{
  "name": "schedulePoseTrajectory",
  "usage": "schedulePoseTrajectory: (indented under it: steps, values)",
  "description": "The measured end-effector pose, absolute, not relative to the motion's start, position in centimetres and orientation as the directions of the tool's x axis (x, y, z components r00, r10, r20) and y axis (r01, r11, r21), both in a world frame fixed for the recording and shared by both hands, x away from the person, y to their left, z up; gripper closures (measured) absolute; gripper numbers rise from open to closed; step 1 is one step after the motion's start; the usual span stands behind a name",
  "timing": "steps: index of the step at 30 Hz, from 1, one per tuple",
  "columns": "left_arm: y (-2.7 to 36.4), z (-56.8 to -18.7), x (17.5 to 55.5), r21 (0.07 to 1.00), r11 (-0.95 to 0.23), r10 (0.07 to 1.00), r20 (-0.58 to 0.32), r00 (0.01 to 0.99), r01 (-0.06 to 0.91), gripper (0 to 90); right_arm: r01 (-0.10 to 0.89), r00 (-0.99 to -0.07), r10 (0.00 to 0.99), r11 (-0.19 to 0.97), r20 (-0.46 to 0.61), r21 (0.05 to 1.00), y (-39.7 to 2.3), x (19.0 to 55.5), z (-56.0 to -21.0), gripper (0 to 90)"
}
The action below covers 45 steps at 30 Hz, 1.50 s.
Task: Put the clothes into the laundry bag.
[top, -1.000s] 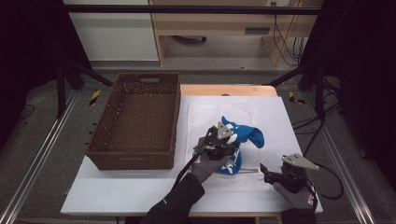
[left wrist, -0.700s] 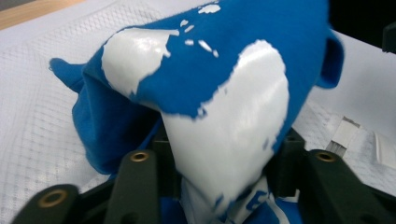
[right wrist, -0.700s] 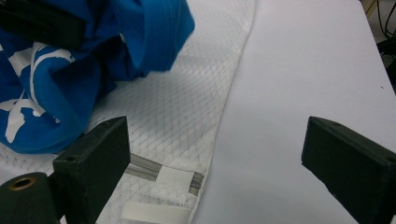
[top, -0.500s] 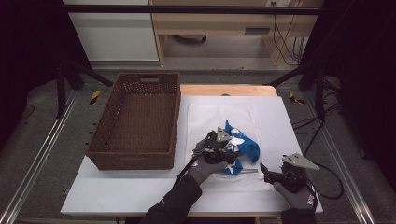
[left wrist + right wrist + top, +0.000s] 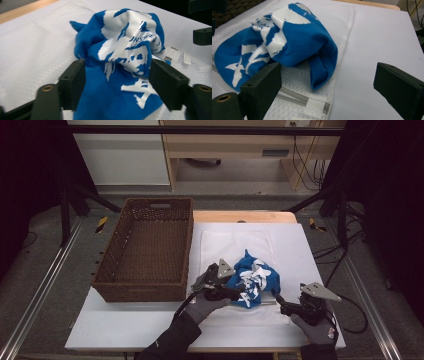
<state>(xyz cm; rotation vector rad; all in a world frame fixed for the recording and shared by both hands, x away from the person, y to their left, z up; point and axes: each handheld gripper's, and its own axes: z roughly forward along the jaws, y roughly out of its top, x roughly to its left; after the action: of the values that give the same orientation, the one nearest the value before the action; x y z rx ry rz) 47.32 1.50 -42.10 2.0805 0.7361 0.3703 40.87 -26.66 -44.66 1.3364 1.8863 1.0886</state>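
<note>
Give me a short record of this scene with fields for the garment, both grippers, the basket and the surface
garment: crumpled blue cloth with white print, on a white textured mat
left gripper: jaws have just been opening; cloth sits between them
right gripper: open, nothing between the jaws, beside the cloth
basket: brown wicker basket, nothing inside, left of the cloth
surface: white table top

Soft matt blue cloth (image 5: 256, 278) with white print lies on a waffle-textured white towel (image 5: 235, 245), beside a rough woven wicker basket (image 5: 145, 250).
</note>
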Motion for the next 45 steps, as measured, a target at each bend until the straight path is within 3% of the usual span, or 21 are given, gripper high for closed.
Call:
schedulePoseTrajectory:
  steps: [2,7,12,20,26,41,45]
  values:
    - [2.2,-41.8,46.9,0.823,-0.441,0.641,0.010,0.768,0.357,34.0,0.467,-0.337,0.941,0.169,-0.001,0.868,-26.5,41.0,-44.6,7.8]
    - [4.1,-41.9,45.3,0.846,-0.424,0.653,0.036,0.756,0.325,56.4,0.450,-0.370,0.929,0.178,0.001,0.875,-25.1,41.6,-43.6,5.9]
    - [5.6,-42.4,43.9,0.843,-0.427,0.664,0.047,0.746,0.326,61.4,0.434,-0.392,0.920,0.199,-0.015,0.879,-23.8,42.1,-43.2,4.3]
    - [6.7,-43.9,42.4,0.817,-0.416,0.659,-0.031,0.751,0.399,71.5,0.426,-0.436,0.900,0.225,-0.019,0.876,-22.1,43.4,-43.2,2.5]
    - [5.7,-45.7,41.8,0.777,-0.476,0.652,-0.003,0.758,0.412,86.4,0.441,-0.430,0.903,0.212,-0.002,0.872,-20.9,45.2,-43.1,2.4]
    - [4.7,-48.2,41.6,0.737,-0.532,0.643,0.031,0.765,0.417,89.7,0.541,-0.476,0.879,0.327,-0.039,0.775,-16.7,47.6,-47.6,1.5]
    - [4.8,-48.3,41.6,0.739,-0.525,0.646,0.024,0.763,0.422,89.6,0.543,-0.470,0.881,0.340,-0.057,0.768,-16.4,47.6,-48.1,10.3]
